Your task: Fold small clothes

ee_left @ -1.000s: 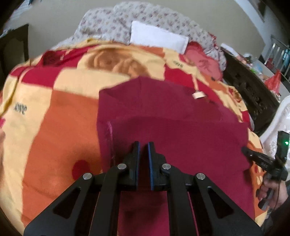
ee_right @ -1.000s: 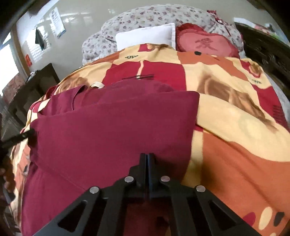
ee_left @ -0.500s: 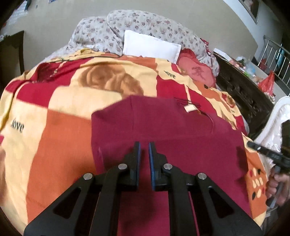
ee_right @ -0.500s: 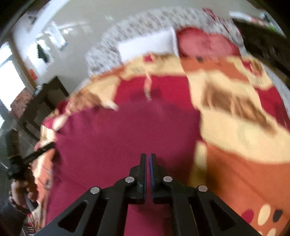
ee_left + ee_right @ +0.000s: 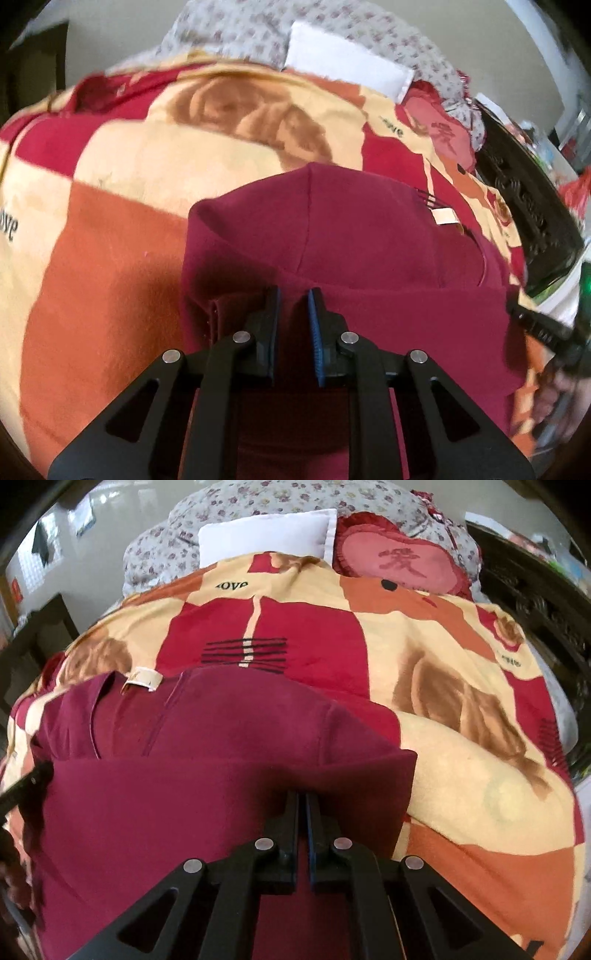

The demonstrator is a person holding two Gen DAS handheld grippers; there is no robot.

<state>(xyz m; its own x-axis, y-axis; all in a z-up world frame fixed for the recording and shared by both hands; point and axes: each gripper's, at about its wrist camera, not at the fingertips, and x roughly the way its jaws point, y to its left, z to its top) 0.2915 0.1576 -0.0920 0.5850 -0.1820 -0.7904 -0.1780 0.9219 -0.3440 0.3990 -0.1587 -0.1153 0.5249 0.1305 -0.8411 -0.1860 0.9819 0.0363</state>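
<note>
We are in a home bedroom: ahead of the jaws lies a bed under a patterned blanket (image 5: 436,672), with a white pillow (image 5: 266,533), a heart cushion (image 5: 399,563) and dark carved furniture (image 5: 535,602) alongside.

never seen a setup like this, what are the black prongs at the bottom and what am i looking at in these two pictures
No robot here: a person holds a two-finger gripper in each hand, each with a fisheye camera looking along its fingers. One picture comes from the left gripper, the other from the right gripper, so the black prongs are the fingers. Both reach over a bed with a patterned blanket, where a maroon shirt lies partly folded. The right gripper is shut on the shirt's folded-over edge. The left one's jaws stand slightly apart with cloth between them; I cannot tell whether it grips. Behind are a white pillow and a heart cushion.
</note>
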